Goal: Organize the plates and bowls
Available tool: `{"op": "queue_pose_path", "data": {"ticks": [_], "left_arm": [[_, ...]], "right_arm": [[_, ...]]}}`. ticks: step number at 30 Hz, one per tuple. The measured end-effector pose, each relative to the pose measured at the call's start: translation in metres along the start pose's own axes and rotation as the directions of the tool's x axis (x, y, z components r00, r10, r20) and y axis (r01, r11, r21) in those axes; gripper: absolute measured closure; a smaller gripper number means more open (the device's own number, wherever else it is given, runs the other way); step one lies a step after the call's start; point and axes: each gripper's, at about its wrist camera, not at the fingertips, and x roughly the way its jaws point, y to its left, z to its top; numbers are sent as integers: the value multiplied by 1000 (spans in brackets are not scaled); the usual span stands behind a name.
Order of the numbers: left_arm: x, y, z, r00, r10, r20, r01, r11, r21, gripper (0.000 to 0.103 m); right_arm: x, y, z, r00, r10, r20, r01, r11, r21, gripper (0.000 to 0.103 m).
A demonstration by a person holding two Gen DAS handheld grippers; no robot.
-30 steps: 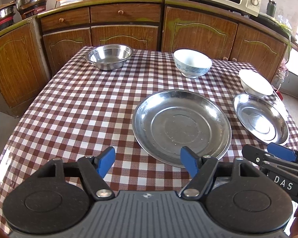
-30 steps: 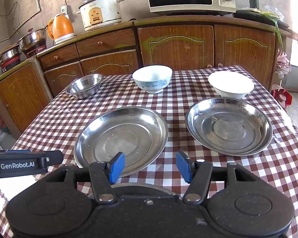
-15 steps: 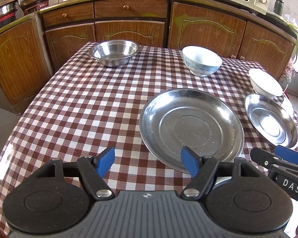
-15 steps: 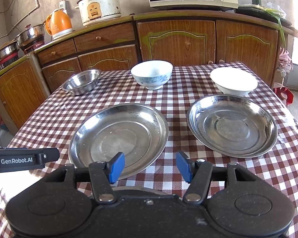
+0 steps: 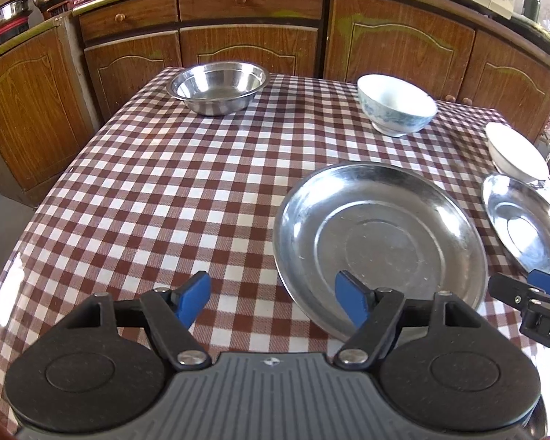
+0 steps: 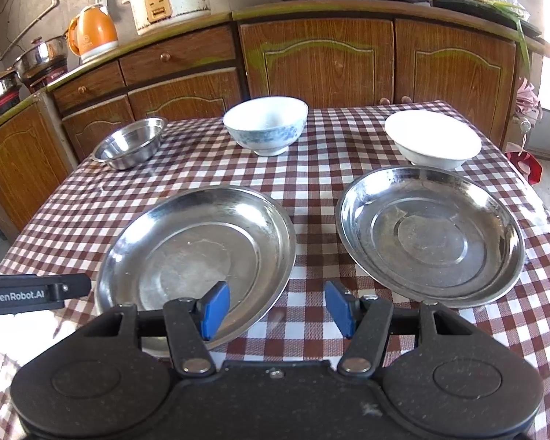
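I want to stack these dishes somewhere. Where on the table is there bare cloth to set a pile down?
The widest bare patch is the checked cloth left of the big steel plate, in front of the steel bowl. The right side is crowded: the second steel plate sits close to the white bowl, with only a narrow strip between the two plates.

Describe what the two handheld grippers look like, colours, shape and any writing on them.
Both are black plastic with two round lobes at the base and thin black linkage arms joined by silver pivot bolts, ending in blue pads. The left gripper has a grey ribbed centre plate; its side, seen from the right wrist, reads GenRobot.AI. The right gripper is speckled black throughout; the part seen from the left wrist shows white letters "DA". No cables show.
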Motion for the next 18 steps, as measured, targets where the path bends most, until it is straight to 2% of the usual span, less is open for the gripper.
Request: {"op": "queue_pose_path", "data": {"ticks": [18], "left_arm": [[53, -6, 19, 1000, -1, -31, 3, 998, 69, 23]], "right_arm": [[57, 2, 18, 996, 14, -87, -15, 1000, -6, 32]]}}
